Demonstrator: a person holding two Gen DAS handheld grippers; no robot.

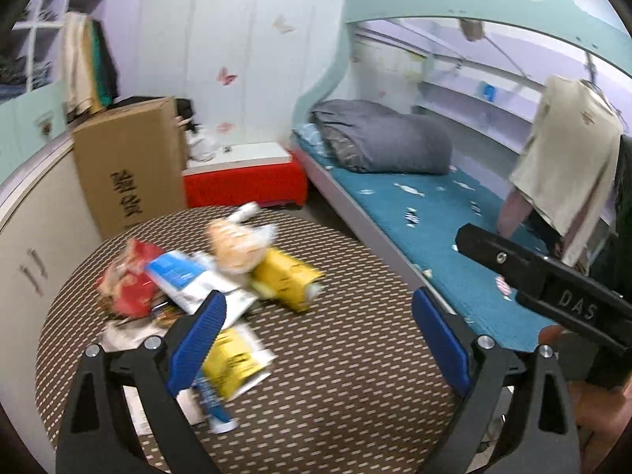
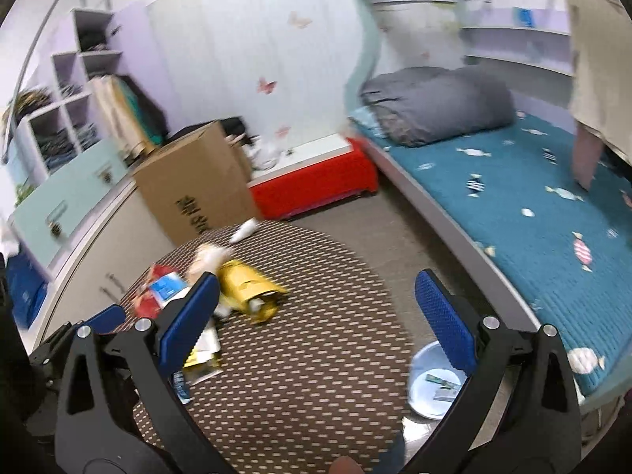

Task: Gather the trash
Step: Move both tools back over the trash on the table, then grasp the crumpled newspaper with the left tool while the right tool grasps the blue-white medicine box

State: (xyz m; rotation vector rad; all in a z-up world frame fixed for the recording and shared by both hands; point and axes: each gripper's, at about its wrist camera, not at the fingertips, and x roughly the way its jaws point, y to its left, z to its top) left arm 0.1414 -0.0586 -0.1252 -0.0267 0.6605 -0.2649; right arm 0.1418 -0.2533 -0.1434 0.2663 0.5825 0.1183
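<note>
A pile of wrappers lies on a round brown dotted table (image 1: 335,355): a red packet (image 1: 130,284), a blue-and-white packet (image 1: 185,276), a yellow bag (image 1: 284,276), a beige wrapper (image 1: 237,245) and a yellow-and-blue packet (image 1: 233,367). My left gripper (image 1: 318,324) is open and empty, hovering above the table just right of the pile. My right gripper (image 2: 316,308) is open and empty above the same table (image 2: 316,355); the yellow bag (image 2: 249,288) and red packet (image 2: 148,300) lie by its left finger. The right gripper's body shows in the left wrist view (image 1: 553,288).
A light blue bin (image 2: 430,379) with some scraps inside stands on the floor right of the table, by the bed (image 2: 533,205). A cardboard box (image 1: 130,166) and red bench (image 1: 245,185) stand behind the table. Cabinets (image 1: 23,256) run along the left.
</note>
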